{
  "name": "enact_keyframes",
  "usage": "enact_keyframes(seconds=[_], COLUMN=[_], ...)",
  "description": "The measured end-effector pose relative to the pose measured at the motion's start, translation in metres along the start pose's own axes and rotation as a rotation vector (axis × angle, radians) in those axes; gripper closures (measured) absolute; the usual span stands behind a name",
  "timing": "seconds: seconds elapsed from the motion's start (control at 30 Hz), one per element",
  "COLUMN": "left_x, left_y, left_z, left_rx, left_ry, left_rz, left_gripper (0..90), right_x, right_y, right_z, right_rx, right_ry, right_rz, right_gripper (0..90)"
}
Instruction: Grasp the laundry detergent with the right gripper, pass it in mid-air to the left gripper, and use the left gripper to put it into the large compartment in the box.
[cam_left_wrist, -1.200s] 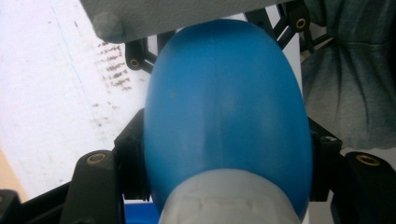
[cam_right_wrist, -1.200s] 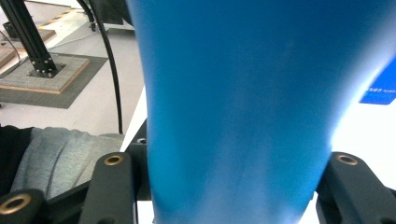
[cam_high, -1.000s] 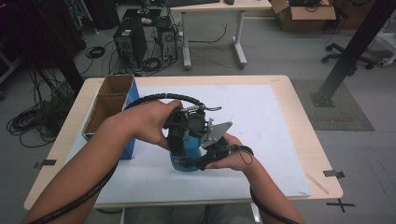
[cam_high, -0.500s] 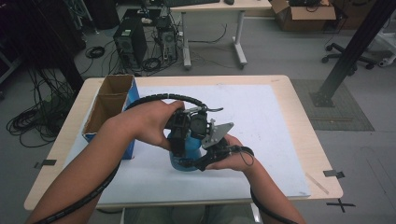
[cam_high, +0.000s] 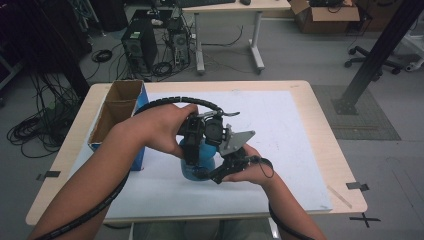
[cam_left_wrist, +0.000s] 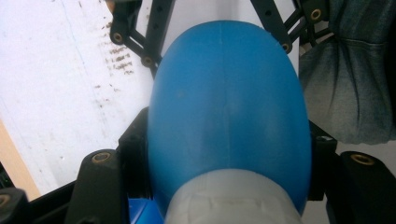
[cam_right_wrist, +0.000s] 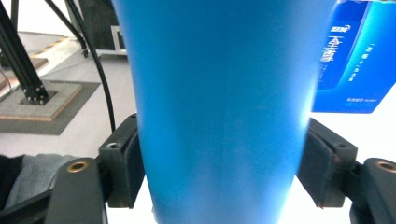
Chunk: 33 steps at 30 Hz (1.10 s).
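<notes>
The left gripper squeezes the blue bottle near its top. The right gripper has just been opening, its pads beside the bottle's lower part

This is a lab or technical workroom. Beyond the surface where the tools work, desktop computer towers stand on the grey floor amid loose coils of black cable, beside a plain desk. Farther off to the tools' right stand a black metal frame post bolted to a base plate, an office chair and an open cardboard box.
</notes>
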<state>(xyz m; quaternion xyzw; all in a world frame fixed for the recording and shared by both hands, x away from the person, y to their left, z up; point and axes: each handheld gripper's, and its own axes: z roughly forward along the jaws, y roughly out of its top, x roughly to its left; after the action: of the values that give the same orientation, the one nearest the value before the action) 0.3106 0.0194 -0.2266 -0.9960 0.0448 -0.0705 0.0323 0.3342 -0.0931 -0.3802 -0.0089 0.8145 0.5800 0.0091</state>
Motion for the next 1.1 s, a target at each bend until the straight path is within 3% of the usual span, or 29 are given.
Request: enact_keyframes(seconds=[0.27,0.57,0.8,1.1], left_x=[0.003,0.005,0.008,0.01], left_y=[-0.001,0.0,0.001,0.0], left_z=[-0.002,-0.004,-0.006,-0.009], left_rx=[-0.007,-0.004,0.009,0.02], left_ry=[0.011,0.005,-0.007,-0.014], left_rz=[-0.015,-0.02,-0.093,-0.131], left_gripper=[38.4,38.3,38.2,38.1], right_x=[-0.002,-0.004,-0.006,-0.009], right_y=[-0.002,-0.005,-0.004,0.002], right_z=[-0.007,-0.016,-0.027,-0.045], right_rx=[-0.034,-0.05,-0.035,-0.004], right_ry=[0.018,0.015,-0.001,-0.021], right_rz=[0.058,0.079,0.075,0.061], right_gripper=[15.7,6.5,1.2,0.1])
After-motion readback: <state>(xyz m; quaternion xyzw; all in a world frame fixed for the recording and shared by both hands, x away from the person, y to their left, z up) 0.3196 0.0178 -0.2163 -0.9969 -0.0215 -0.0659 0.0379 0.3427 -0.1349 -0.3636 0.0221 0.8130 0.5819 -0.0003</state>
